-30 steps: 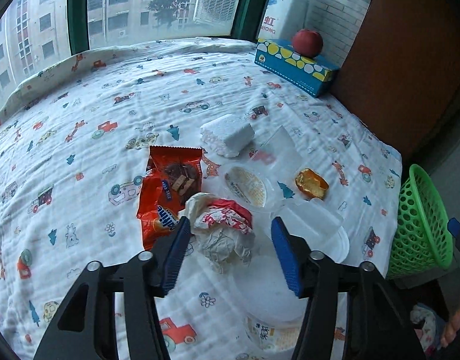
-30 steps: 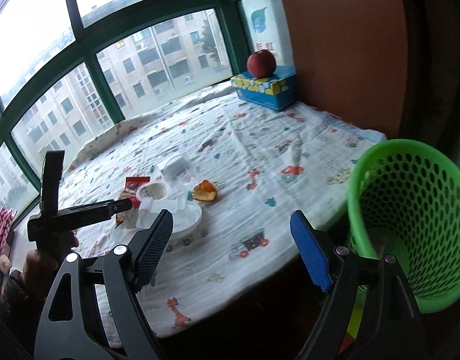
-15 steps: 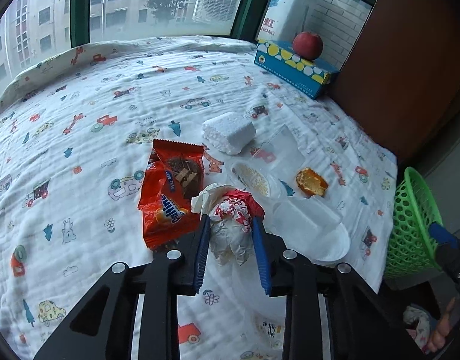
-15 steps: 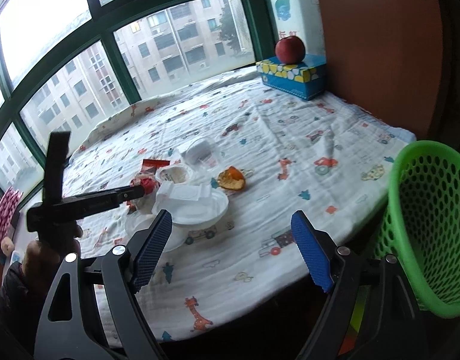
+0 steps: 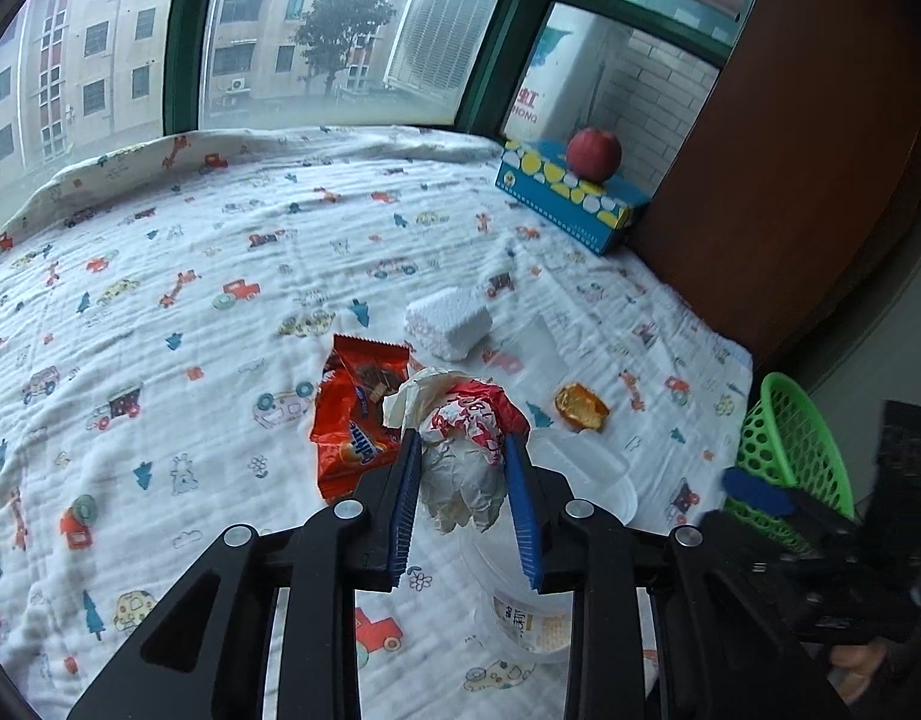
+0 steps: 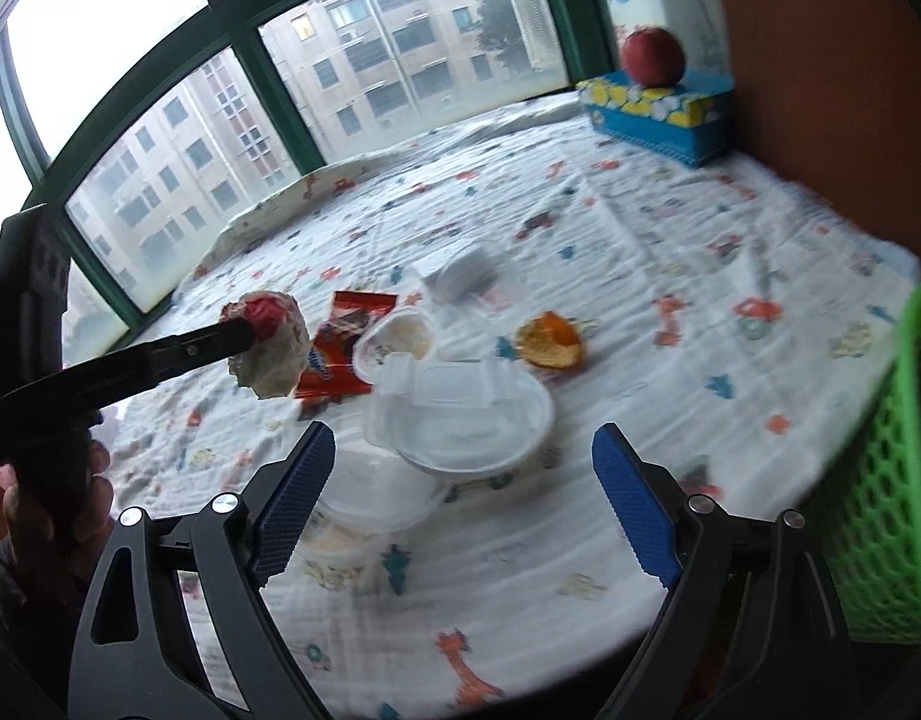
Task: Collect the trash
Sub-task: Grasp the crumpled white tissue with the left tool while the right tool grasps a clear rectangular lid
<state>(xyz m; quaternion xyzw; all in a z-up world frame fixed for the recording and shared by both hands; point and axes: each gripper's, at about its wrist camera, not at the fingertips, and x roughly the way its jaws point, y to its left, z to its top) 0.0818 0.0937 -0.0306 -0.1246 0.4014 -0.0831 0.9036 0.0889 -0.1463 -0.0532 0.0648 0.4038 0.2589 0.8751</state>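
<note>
My left gripper (image 5: 463, 468) is shut on a crumpled red-and-white paper wrapper (image 5: 466, 444) and holds it lifted off the printed cloth; the right wrist view shows the same wrapper (image 6: 268, 348) hanging above the table. My right gripper (image 6: 460, 492) hovers with its jaws opening wide and nothing between them, above white foam bowls (image 6: 466, 420). An orange snack packet (image 5: 355, 408), a foam block (image 5: 448, 321), an orange peel (image 5: 580, 405) and a clear lidded cup (image 5: 526, 618) lie on the cloth. A green basket (image 6: 898, 510) stands at the table's right edge.
A blue tissue box (image 5: 568, 204) with a red apple (image 5: 593, 153) on it sits at the far right by a brown wall panel. Windows run behind the table. The cloth-covered table (image 5: 160, 300) has bare room on its left half.
The left jaws closed on the crumpled wrapper and lifted it off the cloth. The right gripper moved left from the basket towards the foam bowls and opened wider.
</note>
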